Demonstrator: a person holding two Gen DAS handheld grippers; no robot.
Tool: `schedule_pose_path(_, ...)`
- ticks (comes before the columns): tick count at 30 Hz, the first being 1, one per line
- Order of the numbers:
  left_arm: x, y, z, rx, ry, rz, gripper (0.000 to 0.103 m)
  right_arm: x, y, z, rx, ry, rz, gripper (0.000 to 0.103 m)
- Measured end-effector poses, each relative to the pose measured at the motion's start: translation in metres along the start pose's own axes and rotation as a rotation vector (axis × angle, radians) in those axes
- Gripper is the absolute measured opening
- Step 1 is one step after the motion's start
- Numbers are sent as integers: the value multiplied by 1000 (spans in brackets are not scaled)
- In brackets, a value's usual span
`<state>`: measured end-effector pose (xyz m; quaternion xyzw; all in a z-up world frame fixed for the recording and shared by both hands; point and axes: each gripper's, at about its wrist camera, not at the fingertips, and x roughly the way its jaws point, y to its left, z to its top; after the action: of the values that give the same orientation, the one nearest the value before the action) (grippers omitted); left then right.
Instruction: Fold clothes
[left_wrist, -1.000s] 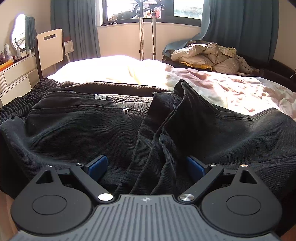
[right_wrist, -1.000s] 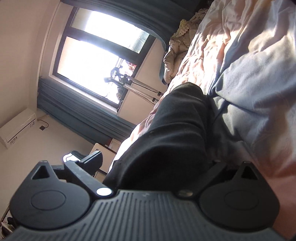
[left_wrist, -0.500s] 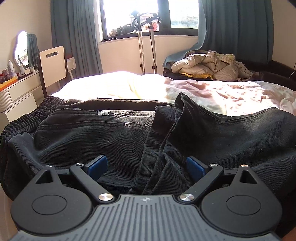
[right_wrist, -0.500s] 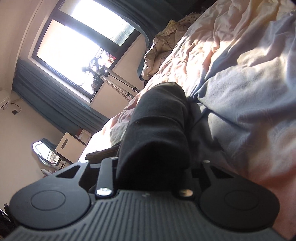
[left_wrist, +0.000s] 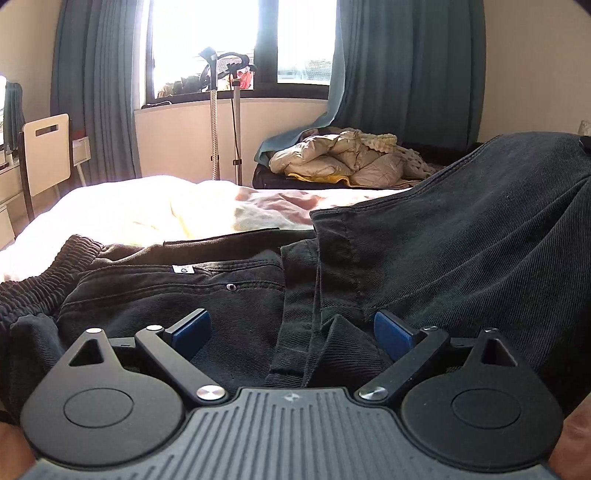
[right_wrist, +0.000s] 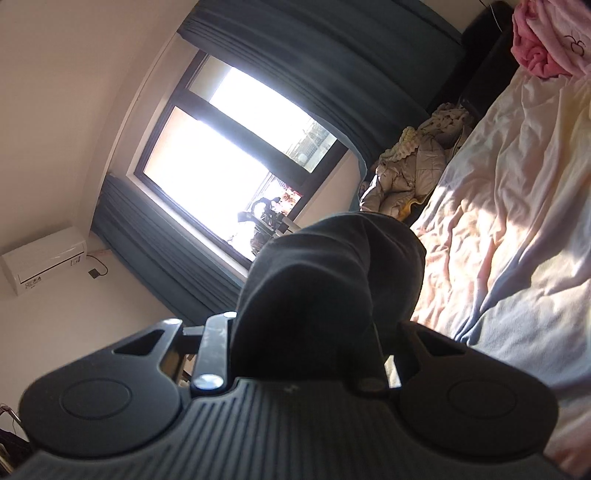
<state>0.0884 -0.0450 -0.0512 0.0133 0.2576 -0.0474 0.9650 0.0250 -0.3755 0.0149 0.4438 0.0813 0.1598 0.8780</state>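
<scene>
Two grippers working: my right gripper (right_wrist: 303, 354), jaws clamping the black denim trousers' (left_wrist: 461, 236) leg, is lifting it for folding over; my left gripper (left_wrist: 291, 328), gaping empty, needs to pin the waistband.

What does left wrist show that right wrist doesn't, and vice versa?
Left wrist only: the black denim trousers' elastic waistband, the white label, the white chair, and the left gripper with blue fingers spread open over the fabric.

Right wrist only: the white wall air conditioner, the pink cloth, and the right gripper clamped on a bunched fold of the trousers.

Both: the trousers, the rumpled bed sheet, the window, the beige puffy jacket.
</scene>
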Motion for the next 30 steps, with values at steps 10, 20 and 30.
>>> schedule_pose_path(10,23,-133,9,120,2,-207,99,-64,-1,71,-149,-235,-103,28)
schedule_pose_path(20,47,-163,-6,195,46,-262,100,-62,-29,79,-220,-294,-177,29)
schedule_pose_path(30,17,-54,23,214,-49,-170,100,-24,19,54,-427,-277,-241,29)
